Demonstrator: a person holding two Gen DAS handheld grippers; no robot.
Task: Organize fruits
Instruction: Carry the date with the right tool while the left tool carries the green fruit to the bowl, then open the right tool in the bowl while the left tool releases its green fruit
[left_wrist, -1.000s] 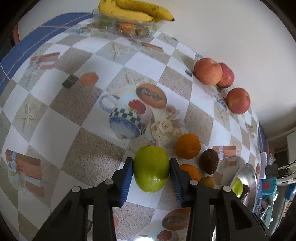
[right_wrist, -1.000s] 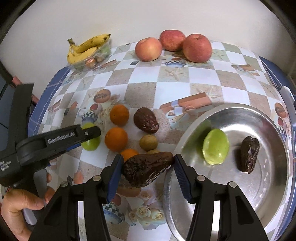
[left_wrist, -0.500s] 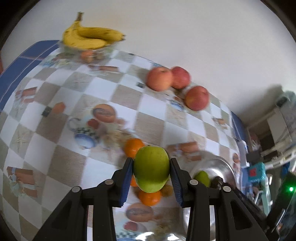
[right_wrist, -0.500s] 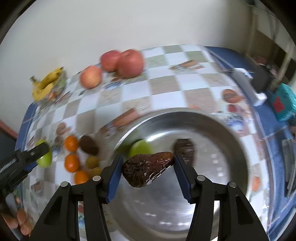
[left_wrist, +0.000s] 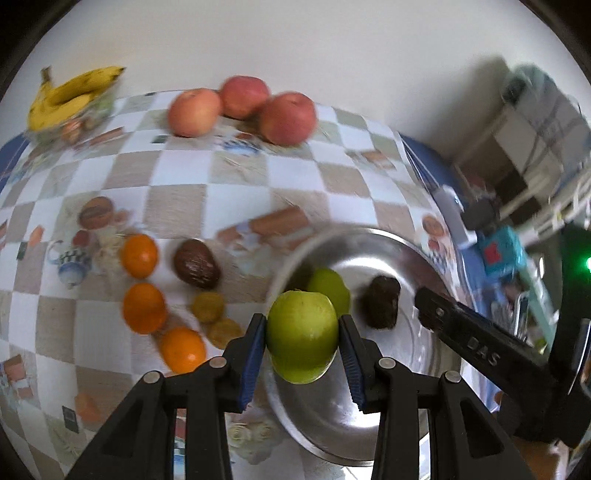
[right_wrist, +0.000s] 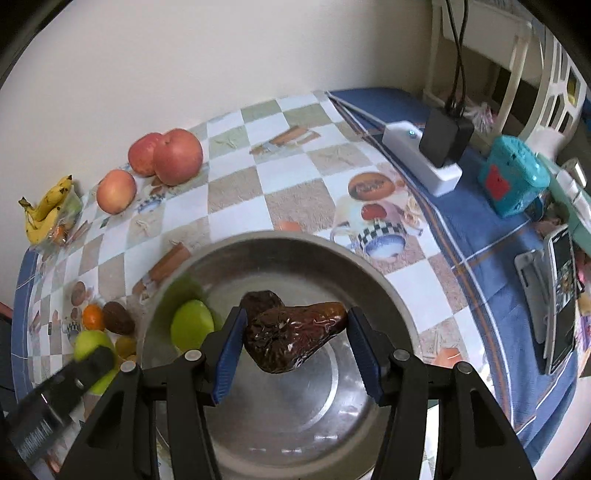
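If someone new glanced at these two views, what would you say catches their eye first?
Probably the two held fruits: the left gripper clamps a green apple at the near rim of the steel bowl, and the right gripper holds a wrinkled dark avocado over its middle. Behind, three red apples line the wall.

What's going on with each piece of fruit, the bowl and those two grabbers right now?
left gripper: shut on the green apple, above the bowl's rim.
right gripper: shut on the wrinkled dark fruit, over the bowl.
metal bowl: upright, holding another green fruit and a dark fruit.
oranges: loose on the table.
red apples: near the wall.
bananas: on a clear tub.
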